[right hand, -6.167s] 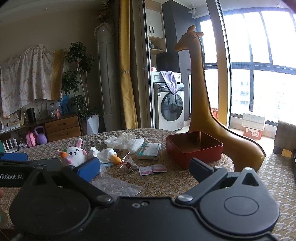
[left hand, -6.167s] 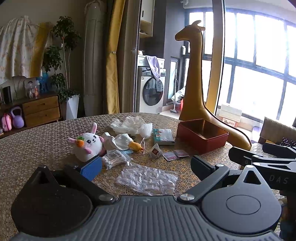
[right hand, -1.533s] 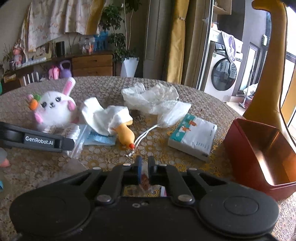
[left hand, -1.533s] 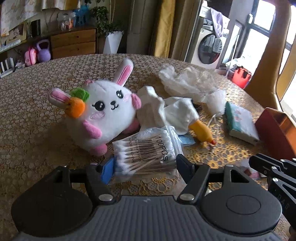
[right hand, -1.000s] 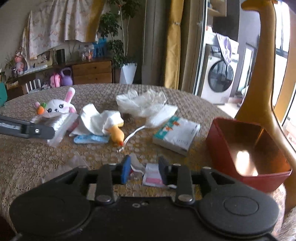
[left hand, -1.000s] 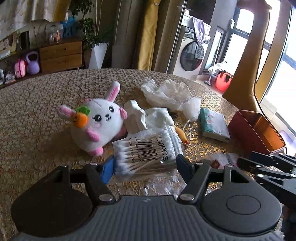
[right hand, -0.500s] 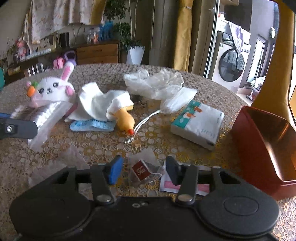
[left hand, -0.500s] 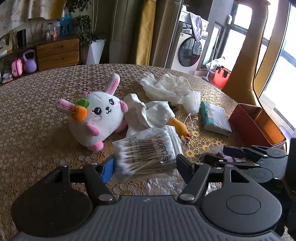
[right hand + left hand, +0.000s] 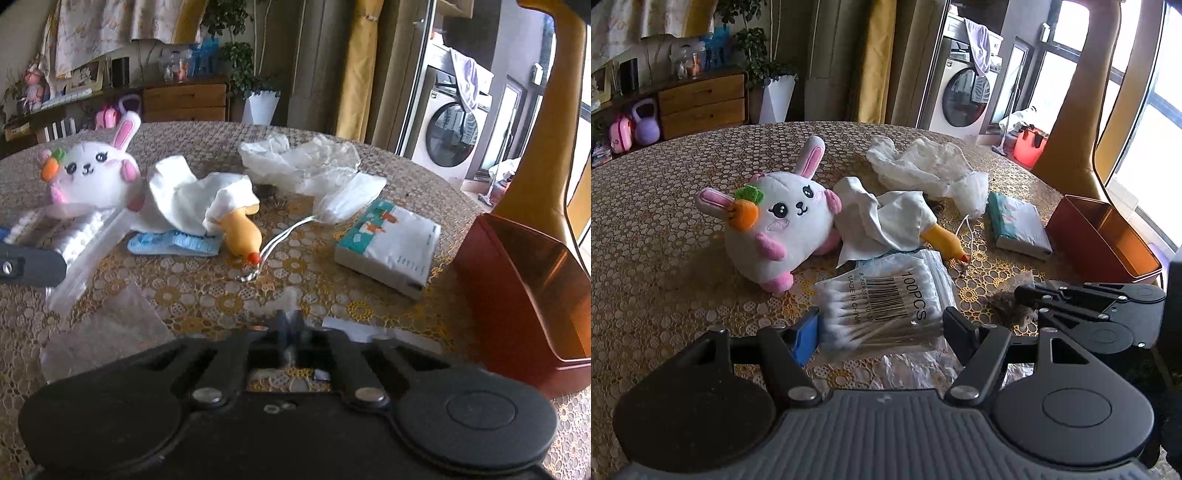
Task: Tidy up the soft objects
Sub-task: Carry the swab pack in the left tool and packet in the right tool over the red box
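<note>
My left gripper (image 9: 879, 328) is shut on a clear bag of cotton swabs (image 9: 882, 299), held just above the table. A white plush bunny (image 9: 783, 225) with a carrot sits beyond it, next to a white cloth (image 9: 886, 221) draped over a yellow duck toy (image 9: 943, 242). In the right wrist view my right gripper (image 9: 290, 328) is low over the table, its jaws closing to a tight pinch on a small clear sachet (image 9: 288, 299). A red open box (image 9: 524, 280) stands at the right.
A tissue pack (image 9: 388, 243), a face mask (image 9: 347, 199), crumpled clear plastic (image 9: 303, 158), a blue packet (image 9: 170, 243) and a flat clear bag (image 9: 107, 325) lie on the lace-covered round table (image 9: 207, 295). A tall golden giraffe statue (image 9: 543, 140) rises behind the box.
My right gripper sank toward the table and its fingers closed together on the small sachet that lay between them. My left gripper kept its hold on the swab bag.
</note>
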Available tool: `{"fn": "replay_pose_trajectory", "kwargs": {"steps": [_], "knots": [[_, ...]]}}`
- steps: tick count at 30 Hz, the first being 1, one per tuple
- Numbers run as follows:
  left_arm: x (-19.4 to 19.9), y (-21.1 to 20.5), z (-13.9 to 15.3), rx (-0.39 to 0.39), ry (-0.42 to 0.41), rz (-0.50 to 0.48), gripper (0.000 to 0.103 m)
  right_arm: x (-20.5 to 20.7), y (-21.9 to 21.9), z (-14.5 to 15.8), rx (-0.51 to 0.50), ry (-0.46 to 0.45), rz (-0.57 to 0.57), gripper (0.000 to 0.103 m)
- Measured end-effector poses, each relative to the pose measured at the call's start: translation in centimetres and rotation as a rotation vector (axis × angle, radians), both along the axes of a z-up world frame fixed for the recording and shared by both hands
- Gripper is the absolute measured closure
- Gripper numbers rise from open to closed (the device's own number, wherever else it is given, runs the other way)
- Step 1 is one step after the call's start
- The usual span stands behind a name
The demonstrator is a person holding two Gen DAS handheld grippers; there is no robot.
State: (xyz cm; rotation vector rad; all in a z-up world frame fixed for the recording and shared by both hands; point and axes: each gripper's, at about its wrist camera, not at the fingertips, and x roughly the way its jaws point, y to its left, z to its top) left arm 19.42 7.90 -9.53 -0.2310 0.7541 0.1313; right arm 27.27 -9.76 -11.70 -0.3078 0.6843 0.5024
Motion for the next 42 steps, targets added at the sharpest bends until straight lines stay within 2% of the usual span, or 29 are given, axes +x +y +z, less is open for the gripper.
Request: {"fn": "replay_pose_trajectory", "kwargs": {"steps": [11, 17, 22, 34, 42], "knots": [[-1.2, -1.8, 3.1, 0.021, -0.054, -0.048, 0.033, -3.0, -3.2, 5.6, 0.135, -0.041, 0.000, 0.102], [-0.9, -4.2, 5.4, 0.017, -0.077, -0.112, 0.033, -4.5, -6.6, 9.3, 0.207, -0.073, -0.026, 0.102], [0.4, -7.4, 7.4, 0.039, -0.098, -0.202, 0.033, -4.6, -10.0, 11.2, 0.250, -0.087, -0.074, 0.102], [5.7, -16.3, 10.2, 0.066, -0.109, -0.420, 0.033, -2.7, -17.4, 12.9, 0.263, -0.144, -0.221, 0.102], [10.4, -21.7, 10.0, 0.060, -0.090, -0.494, 0.033, 0.0, -21.1, 11.5, 0.260, -0.133, -0.313, 0.102]]}}
